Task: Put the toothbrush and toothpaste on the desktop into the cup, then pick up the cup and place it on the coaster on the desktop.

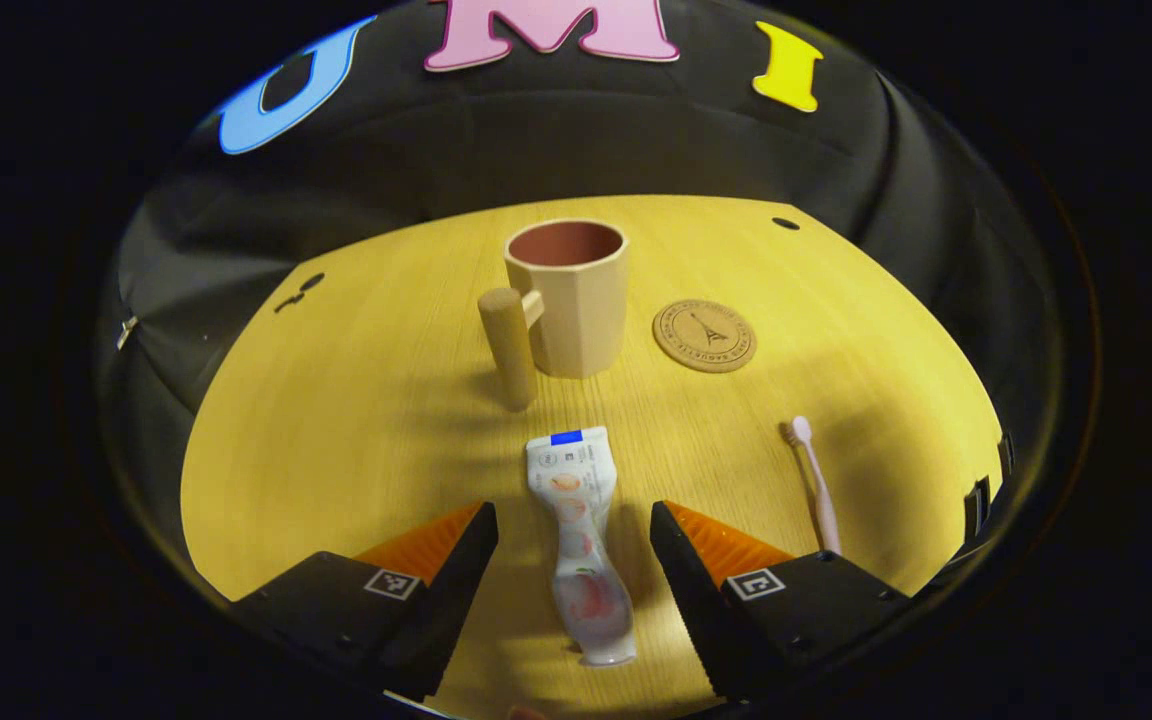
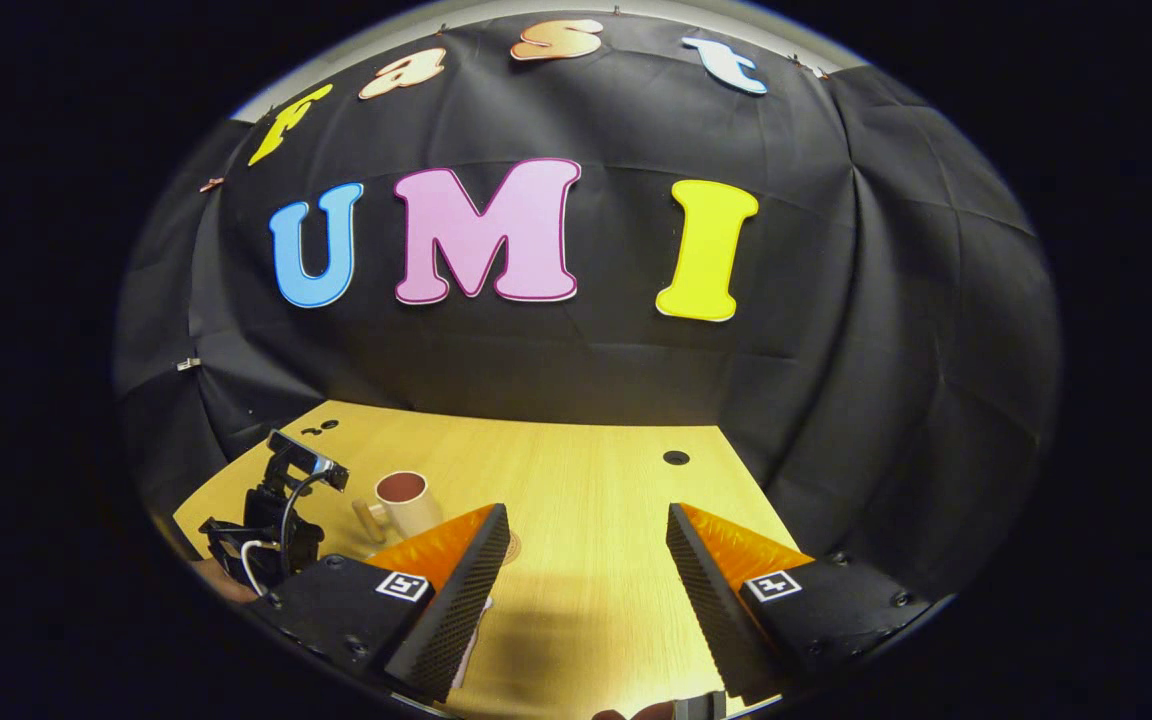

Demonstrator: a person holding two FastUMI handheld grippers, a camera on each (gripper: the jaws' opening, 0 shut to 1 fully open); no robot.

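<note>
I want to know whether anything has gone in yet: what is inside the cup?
The cup shows only a bare reddish inner wall; its bottom is hidden by the near rim. The toothpaste and toothbrush lie on the desktop.

Wood-grain desktop, glossy toothpaste

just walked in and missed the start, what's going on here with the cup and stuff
A person is working with two hand-held grippers over a wooden desktop. The left gripper is open, its fingers on either side of the toothpaste, which lies flat on the desktop. The toothbrush also lies on the desktop, off to the side. The cup stands upright with nothing visible inside, next to the coaster, not on it. The right gripper is open, holding nothing.
</note>
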